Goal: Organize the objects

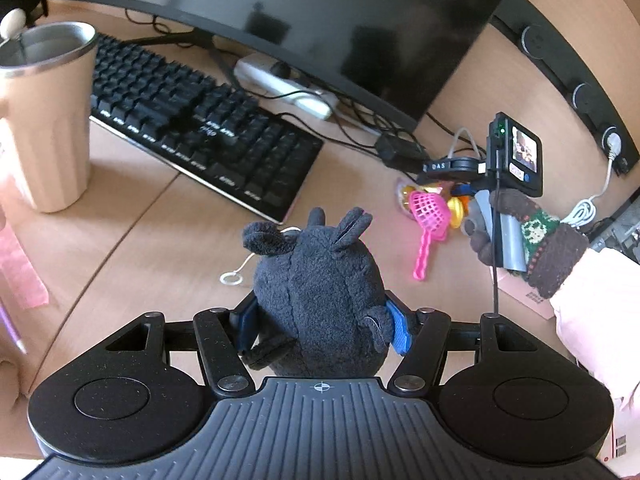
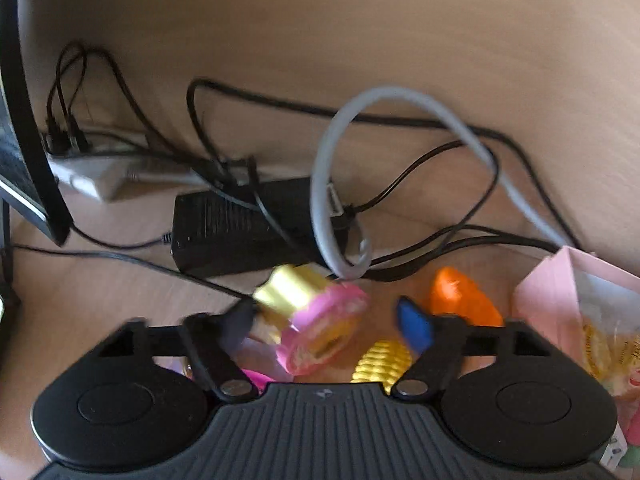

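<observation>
From the left wrist view, the left gripper (image 1: 320,324) is clamped on a grey plush toy (image 1: 320,288), its ears pointing away toward the keyboard (image 1: 192,128), while the pink toy scoop (image 1: 430,216) and the small toys lie ahead to the right, beside the gloved right hand (image 1: 516,228). From the right wrist view, the right gripper (image 2: 328,326) has its fingers apart; a blurred pink-and-gold toy (image 2: 312,316) sits between them against the left finger, though whether it is held I cannot tell, so the right hand is clearly nearer that pile.

The right gripper (image 2: 328,326) has its jaws spread wide, left finger (image 2: 236,326) dark and blurred, right fingertip (image 2: 414,326) blue; between them, close against the left finger, sits a pink and gold toy (image 2: 316,316), contact unclear through blur; an orange toy (image 2: 460,296) lies just beyond the right fingertip; a gold ridged piece (image 2: 382,362) lies below it; ahead, a black power brick (image 2: 244,228) among cables
</observation>
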A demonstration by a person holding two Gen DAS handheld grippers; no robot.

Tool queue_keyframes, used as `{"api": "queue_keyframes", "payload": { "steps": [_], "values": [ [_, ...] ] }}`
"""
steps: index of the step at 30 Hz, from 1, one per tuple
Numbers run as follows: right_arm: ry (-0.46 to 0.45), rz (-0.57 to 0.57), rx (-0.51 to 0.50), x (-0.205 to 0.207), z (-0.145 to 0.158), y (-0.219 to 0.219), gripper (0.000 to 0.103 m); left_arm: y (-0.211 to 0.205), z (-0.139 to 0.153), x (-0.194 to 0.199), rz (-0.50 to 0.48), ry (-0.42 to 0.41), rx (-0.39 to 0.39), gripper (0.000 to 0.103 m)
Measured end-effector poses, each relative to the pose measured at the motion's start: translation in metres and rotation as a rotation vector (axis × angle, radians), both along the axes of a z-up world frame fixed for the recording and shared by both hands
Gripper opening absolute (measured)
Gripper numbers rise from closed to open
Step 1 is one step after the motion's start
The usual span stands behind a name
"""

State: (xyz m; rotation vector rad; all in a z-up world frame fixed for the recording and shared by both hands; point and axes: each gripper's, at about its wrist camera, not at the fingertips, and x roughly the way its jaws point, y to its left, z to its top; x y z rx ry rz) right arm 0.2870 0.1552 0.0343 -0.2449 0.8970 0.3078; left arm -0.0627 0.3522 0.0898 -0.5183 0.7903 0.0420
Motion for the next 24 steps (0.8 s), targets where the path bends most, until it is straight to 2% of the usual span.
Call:
{"api": "queue_keyframes", "payload": {
  "steps": [7,11,17,20,24],
  "values": [
    [0.008,0.036,-0.008,-0.030,0.014,-0.013,0.059,-0.001,-0.004,0.015,-0.080,-0.016,-0.026,0.066],
    [0.033,0.072,-0.017,-0.066,0.017,-0.029,0.059,-0.013,-0.007,0.031,-0.156,-0.025,-0.042,0.066],
    [-0.034,0.100,-0.060,-0.135,0.042,-0.069,0.059,-0.041,-0.011,0.049,-0.278,-0.038,-0.072,0.066],
    [-0.034,0.151,-0.125,-0.170,0.044,-0.087,0.059,-0.054,-0.016,0.058,-0.311,-0.034,-0.097,0.066],
    [-0.051,0.228,-0.234,-0.216,0.032,-0.106,0.059,-0.073,-0.021,0.070,-0.364,-0.045,-0.106,0.066]
  ]
}}
